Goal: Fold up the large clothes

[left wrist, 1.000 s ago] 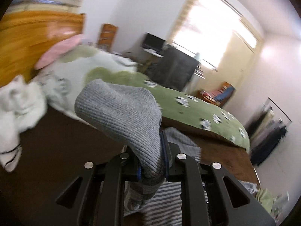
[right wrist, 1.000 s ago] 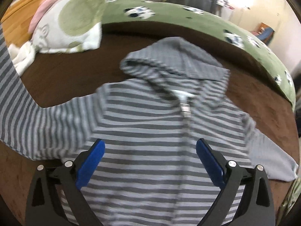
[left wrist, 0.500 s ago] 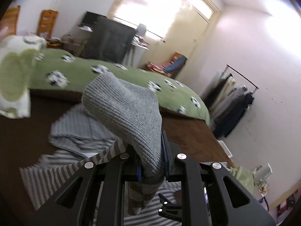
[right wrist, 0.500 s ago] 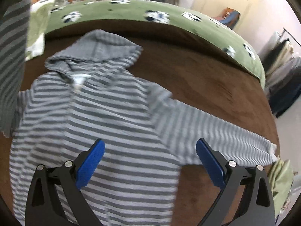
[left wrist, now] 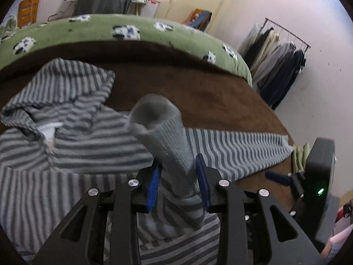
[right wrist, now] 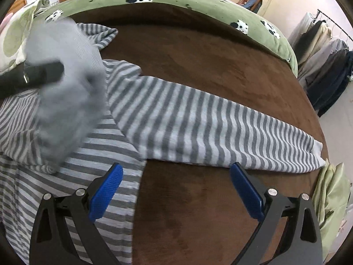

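Observation:
A grey-striped zip hoodie [left wrist: 72, 145] lies front-up on the brown bedspread [left wrist: 198, 92]; it also shows in the right wrist view [right wrist: 114, 194]. My left gripper [left wrist: 178, 174] has its blue pads set loosely beside the plain grey ribbed cuff [left wrist: 163, 132] of one sleeve, which is held over the hoodie's chest. That cuff [right wrist: 66, 84] shows blurred in the right wrist view. The other sleeve [right wrist: 209, 128] lies stretched out flat to the right. My right gripper [right wrist: 176, 190] is open and empty, above the hoodie's side edge below that sleeve.
A green quilt with panda prints [right wrist: 198, 2] runs along the far edge of the bed. A pillow [right wrist: 15, 35] lies at the far left. A clothes rack [left wrist: 278, 53] stands by the right wall. Pale green cloth [right wrist: 331, 198] lies at the bed's right edge.
My left gripper has swung right and down, carrying the cuff from near the pillows over the hoodie's chest, and its pads have parted a little. My right gripper has moved right toward the other sleeve.

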Available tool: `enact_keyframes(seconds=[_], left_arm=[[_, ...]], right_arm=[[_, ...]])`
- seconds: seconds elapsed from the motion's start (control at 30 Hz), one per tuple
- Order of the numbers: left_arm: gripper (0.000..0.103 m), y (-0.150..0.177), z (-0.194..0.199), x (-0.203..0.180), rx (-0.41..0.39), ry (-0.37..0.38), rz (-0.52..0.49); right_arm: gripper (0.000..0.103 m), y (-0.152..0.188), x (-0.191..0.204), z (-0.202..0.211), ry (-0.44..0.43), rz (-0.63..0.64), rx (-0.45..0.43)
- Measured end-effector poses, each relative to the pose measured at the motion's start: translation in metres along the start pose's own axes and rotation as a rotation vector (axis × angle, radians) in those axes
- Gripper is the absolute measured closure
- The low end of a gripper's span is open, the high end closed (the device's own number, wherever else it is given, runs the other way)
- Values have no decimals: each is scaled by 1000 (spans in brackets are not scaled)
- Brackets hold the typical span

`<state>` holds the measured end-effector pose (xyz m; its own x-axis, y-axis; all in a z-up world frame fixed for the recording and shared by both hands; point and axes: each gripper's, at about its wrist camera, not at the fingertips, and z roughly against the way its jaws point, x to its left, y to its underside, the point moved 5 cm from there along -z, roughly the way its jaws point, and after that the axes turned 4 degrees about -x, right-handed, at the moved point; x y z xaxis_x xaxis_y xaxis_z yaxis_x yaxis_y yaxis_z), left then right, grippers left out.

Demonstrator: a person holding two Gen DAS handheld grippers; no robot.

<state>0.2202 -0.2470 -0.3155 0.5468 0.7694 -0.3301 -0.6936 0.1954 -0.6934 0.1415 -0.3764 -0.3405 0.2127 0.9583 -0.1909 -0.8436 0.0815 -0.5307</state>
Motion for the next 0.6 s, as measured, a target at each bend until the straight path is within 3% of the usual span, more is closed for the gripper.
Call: enact_keyframes(seconds=[0.07, 0.1, 0.13, 0.23, 0.43, 0.5, 0.57, 0.6], left_arm=[[56, 5, -7, -3, 12, 6, 10], [42, 6, -8, -6, 15, 7, 13], [34, 5, -9, -8, -6, 14, 7], [23, 5, -5, -18, -10, 39, 16], [19, 3, 6, -43, -20, 104, -61], [19, 3, 12, -42, -5, 98, -55], [7, 2, 32, -27, -32, 67, -19], [6, 3, 41, -18, -46, 40, -5]], right_arm=[[7, 3, -5, -2, 2, -5, 0], [7, 5, -7, -3, 3, -7, 3], [7, 7, -9, -2, 6, -7, 6], [7, 13, -15, 1, 20, -10, 17], [7, 12, -25, 18, 26, -31, 17], [6, 6, -24, 25, 6, -36, 6], [6, -1, -19, 31, -7, -26, -9], [6, -7, -13, 34, -18, -13, -22]])
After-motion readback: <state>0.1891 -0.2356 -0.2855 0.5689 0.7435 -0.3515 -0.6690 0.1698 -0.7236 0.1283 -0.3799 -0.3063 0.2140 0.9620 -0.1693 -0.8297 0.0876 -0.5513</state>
